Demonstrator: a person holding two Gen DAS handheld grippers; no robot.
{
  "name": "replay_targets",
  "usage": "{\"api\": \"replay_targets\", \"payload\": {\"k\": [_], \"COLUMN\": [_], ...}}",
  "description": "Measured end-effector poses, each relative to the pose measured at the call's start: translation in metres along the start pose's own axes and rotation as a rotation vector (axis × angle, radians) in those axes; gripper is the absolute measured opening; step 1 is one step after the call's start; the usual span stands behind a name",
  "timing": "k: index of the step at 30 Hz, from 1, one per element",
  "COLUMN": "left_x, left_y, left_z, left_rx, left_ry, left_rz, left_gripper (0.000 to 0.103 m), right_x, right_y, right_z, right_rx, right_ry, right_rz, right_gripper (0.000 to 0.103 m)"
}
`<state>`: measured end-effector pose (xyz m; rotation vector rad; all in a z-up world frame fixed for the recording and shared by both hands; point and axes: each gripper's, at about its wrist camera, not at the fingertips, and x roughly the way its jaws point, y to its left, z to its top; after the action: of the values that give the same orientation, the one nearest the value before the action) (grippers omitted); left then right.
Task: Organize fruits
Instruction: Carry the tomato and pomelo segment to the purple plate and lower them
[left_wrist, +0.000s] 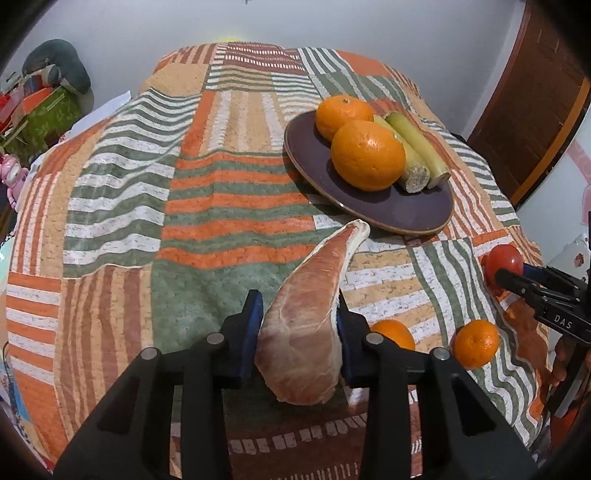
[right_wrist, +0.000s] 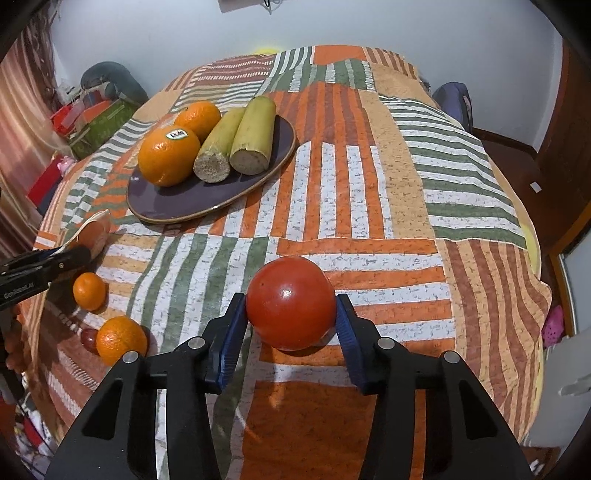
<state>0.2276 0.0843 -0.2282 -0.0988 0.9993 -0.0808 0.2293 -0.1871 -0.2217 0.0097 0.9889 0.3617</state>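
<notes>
My left gripper (left_wrist: 297, 308) is shut on a pink pomelo segment (left_wrist: 306, 332), whose tip points toward the dark plate (left_wrist: 406, 212). On that plate lie two oranges (left_wrist: 367, 155) and two cut sugarcane pieces (left_wrist: 419, 149). My right gripper (right_wrist: 291, 304) is shut on a red tomato (right_wrist: 291, 302), just above the striped bedcover (right_wrist: 351, 192). From the left wrist view that tomato (left_wrist: 503, 258) shows at the far right. Two small mandarins (right_wrist: 89, 291) (right_wrist: 121, 339) rest on the cover between the grippers, with a small dark red fruit (right_wrist: 88, 338) beside the nearer one.
The patchwork cover (left_wrist: 147, 206) drapes a bed that falls away at every edge. Boxes and a dark cushion (left_wrist: 59, 62) crowd the floor on the left. A wooden door (left_wrist: 535, 110) stands at the right, and a dark bag (right_wrist: 454, 99) sits beyond the bed.
</notes>
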Motion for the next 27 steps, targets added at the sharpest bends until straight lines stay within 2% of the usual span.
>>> {"api": "replay_targets", "payload": {"k": [14,27], "left_x": [-0.044,-0.044], "left_y": [-0.005,-0.01], "left_z": [0.027,0.066], "left_rx": [-0.011,-0.019], "left_ry": [-0.143,-0.207], "left_rz": [-0.014,-0.034], "left_gripper": [0.036,0.036], "right_x": [-0.031,-0.045], "right_y": [0.017,0.033], "right_z": [0.025,0.063], "right_rx": [-0.05,-0.107], "right_ry": [-0.105,-0.216], "right_rz": [0.017,0.035], "right_gripper": [0.044,0.044]}}
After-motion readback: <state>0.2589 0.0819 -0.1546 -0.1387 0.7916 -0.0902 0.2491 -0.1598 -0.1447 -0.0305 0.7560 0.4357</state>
